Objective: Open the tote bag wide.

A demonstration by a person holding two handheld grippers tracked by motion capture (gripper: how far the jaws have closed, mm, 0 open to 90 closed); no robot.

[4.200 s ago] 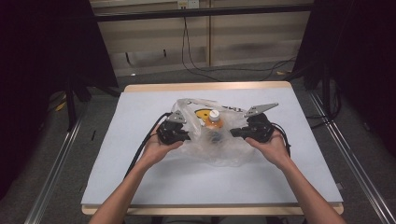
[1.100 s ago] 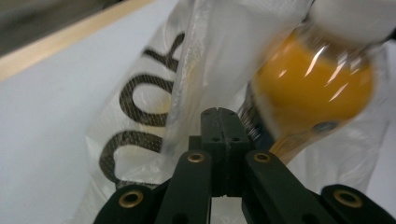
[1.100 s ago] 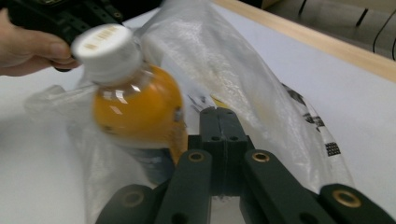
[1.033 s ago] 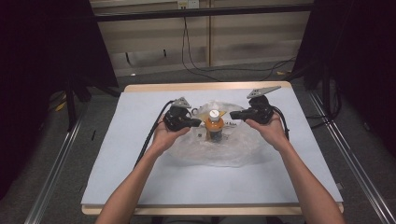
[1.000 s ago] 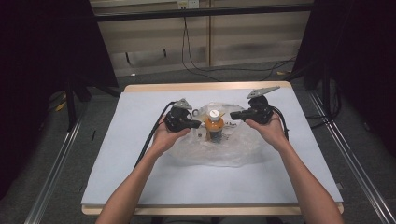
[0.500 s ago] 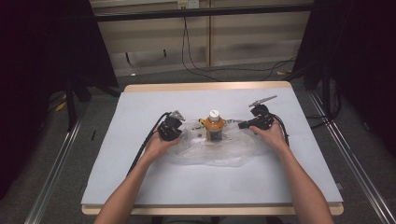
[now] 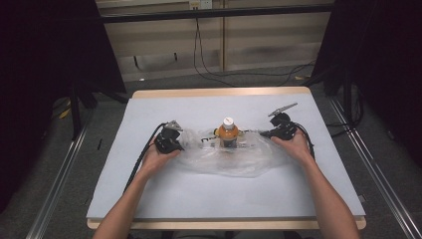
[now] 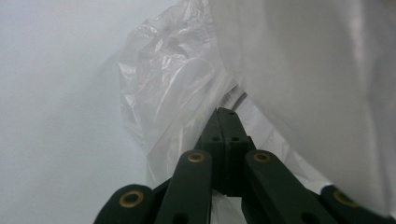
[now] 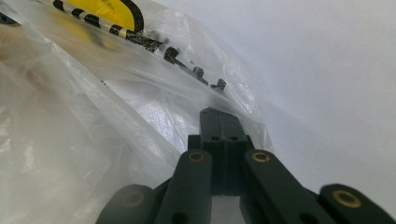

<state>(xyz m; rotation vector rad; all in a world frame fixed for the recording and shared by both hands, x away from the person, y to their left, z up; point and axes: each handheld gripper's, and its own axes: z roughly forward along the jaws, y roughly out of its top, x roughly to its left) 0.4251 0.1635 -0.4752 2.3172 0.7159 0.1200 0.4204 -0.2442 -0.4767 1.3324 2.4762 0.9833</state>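
Bag [image 7: 226,157], clear plastic and crumpled, lies flat at the middle of the table [image 7: 149,194], spread between the two tongs. A bottle [image 7: 227,133] with a white cap stands upright at its 12 o'clock edge; whether it is inside the film I cannot tell. Left gripper [image 7: 175,144] sits at the bag's 9 o'clock end, jaws fully closed and pinching the film [image 8: 187,93] at their tips. Right gripper [image 7: 266,133] sits at about 2 o'clock, jaws likewise closed tight on the bag's edge [image 9: 140,84], where black print and a yellow patch show.
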